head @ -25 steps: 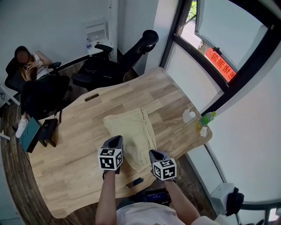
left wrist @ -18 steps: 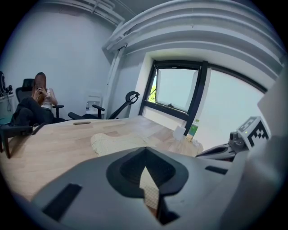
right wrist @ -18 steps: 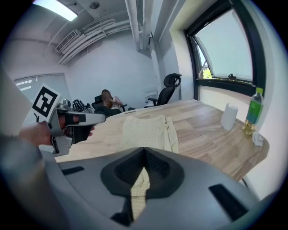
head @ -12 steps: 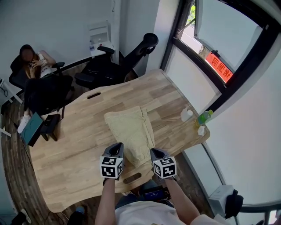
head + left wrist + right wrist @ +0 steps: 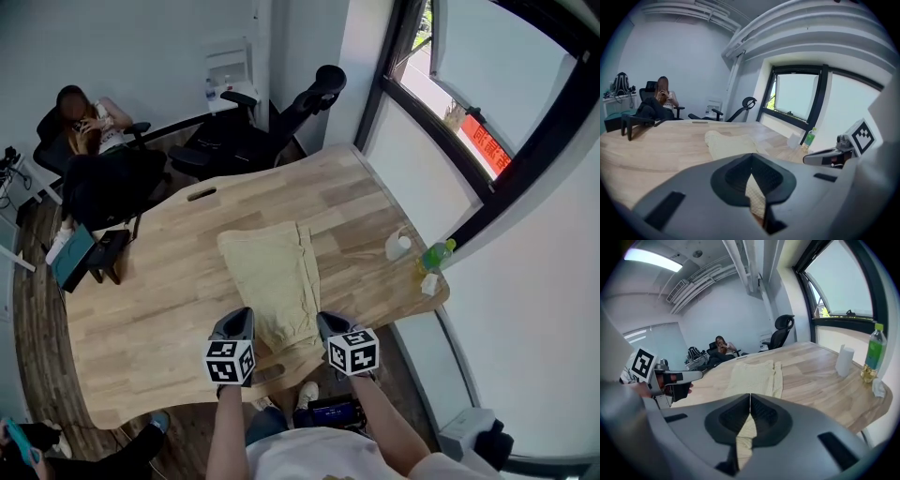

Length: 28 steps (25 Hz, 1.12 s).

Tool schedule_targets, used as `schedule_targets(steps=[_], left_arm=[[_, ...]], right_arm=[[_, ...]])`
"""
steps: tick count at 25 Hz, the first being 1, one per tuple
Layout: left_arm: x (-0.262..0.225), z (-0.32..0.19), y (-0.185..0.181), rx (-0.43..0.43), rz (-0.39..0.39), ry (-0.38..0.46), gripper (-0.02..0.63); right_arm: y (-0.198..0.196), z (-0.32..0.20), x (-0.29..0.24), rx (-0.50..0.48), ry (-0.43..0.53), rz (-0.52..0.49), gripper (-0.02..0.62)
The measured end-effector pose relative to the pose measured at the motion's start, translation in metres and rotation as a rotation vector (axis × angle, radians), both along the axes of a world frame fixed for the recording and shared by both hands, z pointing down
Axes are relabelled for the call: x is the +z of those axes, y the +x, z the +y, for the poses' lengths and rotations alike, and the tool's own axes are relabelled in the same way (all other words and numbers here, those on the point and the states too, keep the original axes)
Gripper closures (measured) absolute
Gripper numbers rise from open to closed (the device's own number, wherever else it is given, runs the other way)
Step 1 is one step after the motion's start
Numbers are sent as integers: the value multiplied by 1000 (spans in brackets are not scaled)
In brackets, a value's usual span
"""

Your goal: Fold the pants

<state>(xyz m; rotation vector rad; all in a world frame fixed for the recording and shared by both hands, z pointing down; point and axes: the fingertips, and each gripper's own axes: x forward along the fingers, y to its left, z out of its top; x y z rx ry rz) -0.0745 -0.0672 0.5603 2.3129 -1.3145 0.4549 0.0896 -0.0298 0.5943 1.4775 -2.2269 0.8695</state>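
Beige pants (image 5: 272, 277) lie lengthwise on the wooden table (image 5: 159, 309), stretched from the middle to the front edge. My left gripper (image 5: 241, 321) is at the near left corner of the pants and my right gripper (image 5: 328, 323) at the near right corner. In the left gripper view the jaws (image 5: 751, 168) are closed, with pale fabric (image 5: 729, 143) running into the slit under the tips. The right gripper view shows the same: closed jaws (image 5: 750, 401) with a strip of the pants (image 5: 757, 373) between them. Each gripper sees the other beside it.
A white cup (image 5: 400, 246), a green bottle (image 5: 436, 253) and a small white item (image 5: 429, 283) stand at the table's right edge by the window. Black office chairs (image 5: 272, 122) and a seated person (image 5: 89, 122) are beyond the far edge. A slot (image 5: 201, 194) cuts the far tabletop.
Both grippers have drawn back toward the table's front edge, and the near end of the pants has come with them. The far end has stayed put. The head view has shifted.
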Motion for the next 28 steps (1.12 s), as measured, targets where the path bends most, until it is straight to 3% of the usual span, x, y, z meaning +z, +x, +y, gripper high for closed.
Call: schedule_targets(steps=[5, 9, 13, 16, 21, 28], left_arm=[[11, 17, 7, -44, -9, -19, 598], [20, 28, 9, -65, -20, -39, 598], [29, 39, 6, -89, -39, -52, 598], [40, 46, 2, -111, -34, -88, 598], [56, 56, 5, -126, 5, -146, 597], [73, 66, 11, -107, 24, -201, 597]], right_arm=[[11, 12, 13, -42, -38, -11, 588], [7, 22, 16, -115, -16, 43, 580], [-6, 32, 18, -217, 32, 21, 520], [-14, 40, 23, -316, 67, 64, 495], [-29, 52, 28, -420, 70, -12, 483], [-39, 59, 41, -543, 90, 90, 476]])
